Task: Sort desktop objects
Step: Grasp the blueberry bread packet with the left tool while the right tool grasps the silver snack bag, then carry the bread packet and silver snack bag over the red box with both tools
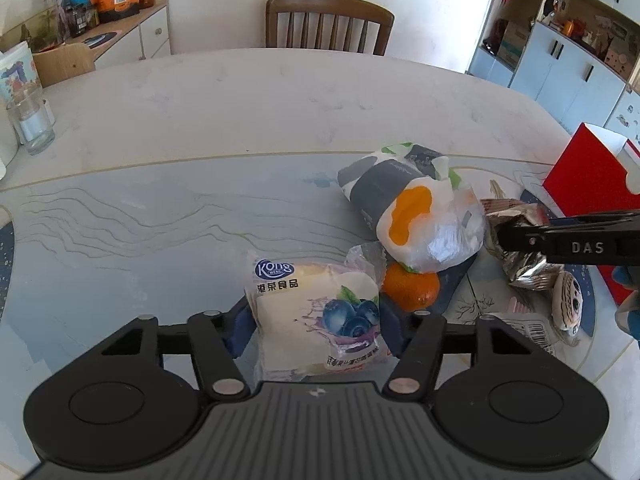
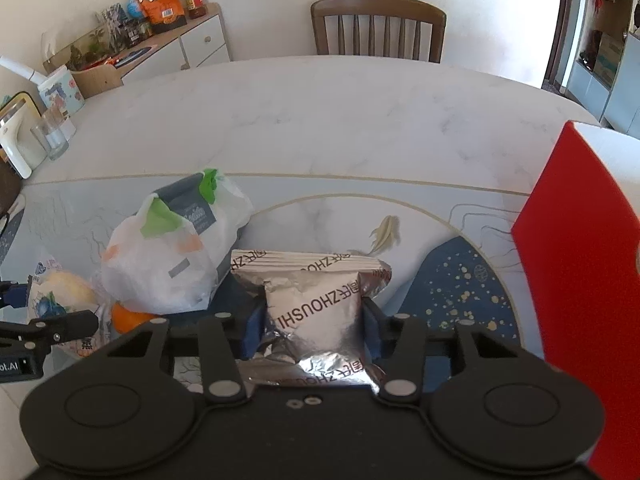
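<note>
My left gripper (image 1: 316,328) is shut on a blueberry bread packet (image 1: 316,312), its blue pads pressing both sides. An orange (image 1: 412,290) lies just right of it, under a white plastic bag (image 1: 416,216) holding a grey package. My right gripper (image 2: 314,330) is shut on a silver foil snack packet (image 2: 316,304); that gripper and packet also show at the right in the left wrist view (image 1: 516,240). The bag (image 2: 168,256), the orange (image 2: 126,316) and the bread packet (image 2: 60,292) lie to the left in the right wrist view.
A red box (image 2: 580,264) stands at the right on the patterned mat (image 2: 460,280). A small plush toy (image 1: 566,304) and a barcoded packet (image 1: 532,332) lie at the right. Glasses (image 1: 32,128) stand at the table's left edge. A wooden chair (image 1: 328,24) is behind the table.
</note>
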`<state>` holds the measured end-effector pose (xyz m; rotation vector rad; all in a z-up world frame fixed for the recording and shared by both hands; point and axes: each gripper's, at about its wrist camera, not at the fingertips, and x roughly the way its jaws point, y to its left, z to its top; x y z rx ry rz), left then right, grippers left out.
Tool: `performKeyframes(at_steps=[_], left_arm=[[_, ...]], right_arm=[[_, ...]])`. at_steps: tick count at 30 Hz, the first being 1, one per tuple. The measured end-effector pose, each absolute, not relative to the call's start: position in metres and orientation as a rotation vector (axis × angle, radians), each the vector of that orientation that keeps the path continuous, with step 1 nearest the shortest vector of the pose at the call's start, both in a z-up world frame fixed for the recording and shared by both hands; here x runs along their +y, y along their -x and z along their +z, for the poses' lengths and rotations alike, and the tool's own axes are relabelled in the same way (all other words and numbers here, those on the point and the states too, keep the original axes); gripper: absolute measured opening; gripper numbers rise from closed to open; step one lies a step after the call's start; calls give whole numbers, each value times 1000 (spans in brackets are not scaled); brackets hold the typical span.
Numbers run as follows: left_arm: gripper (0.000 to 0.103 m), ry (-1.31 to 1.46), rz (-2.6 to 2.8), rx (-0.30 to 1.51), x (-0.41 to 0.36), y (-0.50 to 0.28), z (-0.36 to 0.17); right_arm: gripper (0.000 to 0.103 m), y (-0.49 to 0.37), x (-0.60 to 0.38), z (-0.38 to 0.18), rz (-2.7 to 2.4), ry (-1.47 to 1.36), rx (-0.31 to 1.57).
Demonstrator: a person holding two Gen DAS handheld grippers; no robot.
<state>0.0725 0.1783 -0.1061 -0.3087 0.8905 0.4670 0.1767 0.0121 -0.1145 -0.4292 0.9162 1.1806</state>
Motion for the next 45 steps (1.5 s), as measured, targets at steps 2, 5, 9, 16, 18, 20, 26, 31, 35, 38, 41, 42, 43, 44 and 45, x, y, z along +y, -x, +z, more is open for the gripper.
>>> performKeyframes(at_steps=[2, 5, 9, 16, 18, 20, 26, 31, 35, 38, 41, 42, 43, 44, 45], left_arm=[[59, 321, 467, 889, 179, -70, -106], [58, 343, 476, 878, 181, -66, -104], [58, 365, 479, 858, 180, -58, -96], [58, 374, 461, 831, 169, -47, -74], [58, 380, 457, 823, 165, -44, -68], [58, 392, 447, 814, 162, -42, -62], [58, 397, 410, 799, 144, -41, -47], [58, 396, 374, 792, 127, -45, -35], [58, 391, 340, 785, 112, -49, -27], [58, 387, 314, 782, 101, -54, -21], [58, 381, 288, 780, 88, -61, -16], [58, 376, 279, 777, 83, -64, -14], [58, 373, 270, 775, 79, -67, -13], [58, 372, 261, 773, 75, -70, -11], [58, 370, 254, 771, 70, -73, -9]], right_arm=[[48, -177, 10, -110, 1182, 421, 902], [47, -179, 7, -104, 1183, 404, 893], [47, -181, -1, -93, 1187, 373, 872], [47, -181, -18, -71, 1211, 339, 843], [47, -181, -24, -67, 1216, 326, 844], [47, -181, -29, -63, 1218, 314, 848], [47, -178, -48, -52, 1222, 299, 851], [47, -176, -67, -45, 1221, 298, 851], [47, -176, -86, -40, 1211, 302, 859], [47, -180, -98, -37, 1202, 293, 876], [47, -184, -110, -32, 1196, 287, 883], [47, -186, -115, -31, 1196, 283, 884], [47, -188, -119, -29, 1196, 283, 883], [47, -190, -124, -27, 1192, 284, 881], [47, -192, -127, -25, 1189, 284, 879]])
